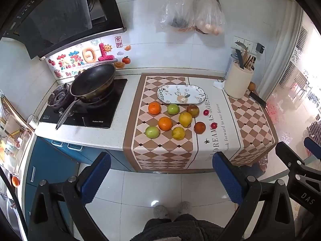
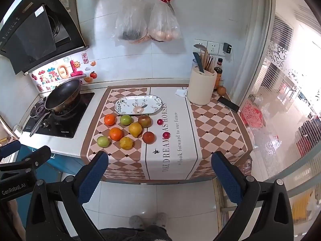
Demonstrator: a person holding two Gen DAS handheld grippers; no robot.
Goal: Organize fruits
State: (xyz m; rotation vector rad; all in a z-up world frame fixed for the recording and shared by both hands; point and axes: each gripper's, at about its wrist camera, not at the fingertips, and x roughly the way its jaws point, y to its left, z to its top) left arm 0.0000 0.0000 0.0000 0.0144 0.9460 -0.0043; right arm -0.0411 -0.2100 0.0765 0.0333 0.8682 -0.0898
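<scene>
Ten loose fruits (image 2: 128,130) on the bench (image 2: 220,128), none plated.
Fruits lie just before the oval plate (image 2: 122,105); left hand-held gripper (image 1: 161,177) and right hand-held gripper (image 2: 160,177) both gape empty, well short of the bench.

On the tabletop (image 2: 218,136) the fruits (image 2: 128,129) lie clustered just before the plate (image 2: 138,104), with the stove (image 2: 60,120) and its pan (image 2: 62,95) to their left and the utensil holder (image 2: 201,88) behind to the right.
</scene>
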